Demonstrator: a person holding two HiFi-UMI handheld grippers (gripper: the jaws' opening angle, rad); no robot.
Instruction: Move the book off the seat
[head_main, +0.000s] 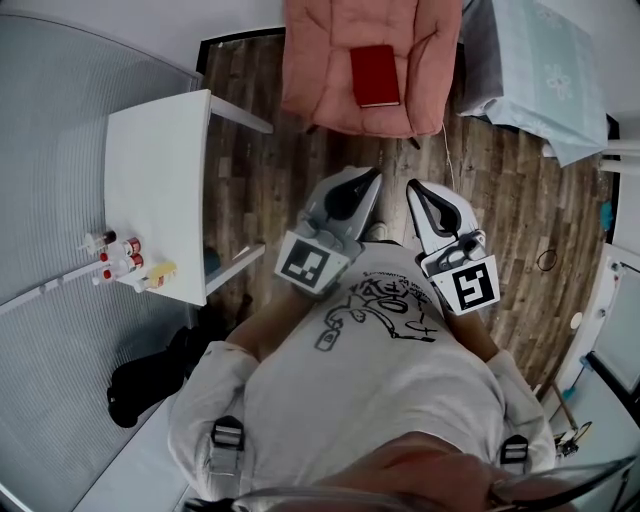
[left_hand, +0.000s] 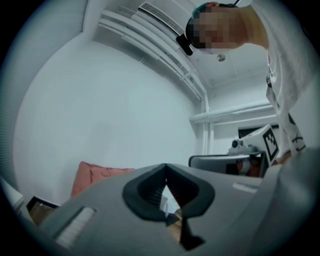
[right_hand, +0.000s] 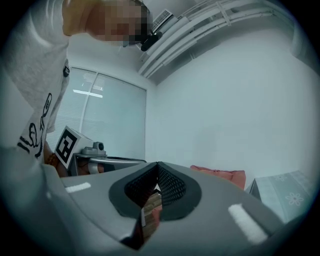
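Closest in, a white printed shirt (head_main: 370, 370) fills the lower head view. Beyond it the left gripper (head_main: 372, 175) and right gripper (head_main: 414, 186) are both closed and empty, well apart from the red book (head_main: 375, 75). The book lies on the pink seat (head_main: 320, 70), whose back is cut off by the frame's top edge.

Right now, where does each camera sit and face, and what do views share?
Head view: on the person's head, steeply down at the red book on the pink chair; shows shirt, left gripper, right gripper.
Left gripper view: on the left gripper, level along its shut jaws toward the pink chair; shows right gripper, shirt.
Right gripper view: on the right gripper, level along its shut jaws toward the pink chair; shows left gripper, shirt.
Shared: all three show the pink chair.
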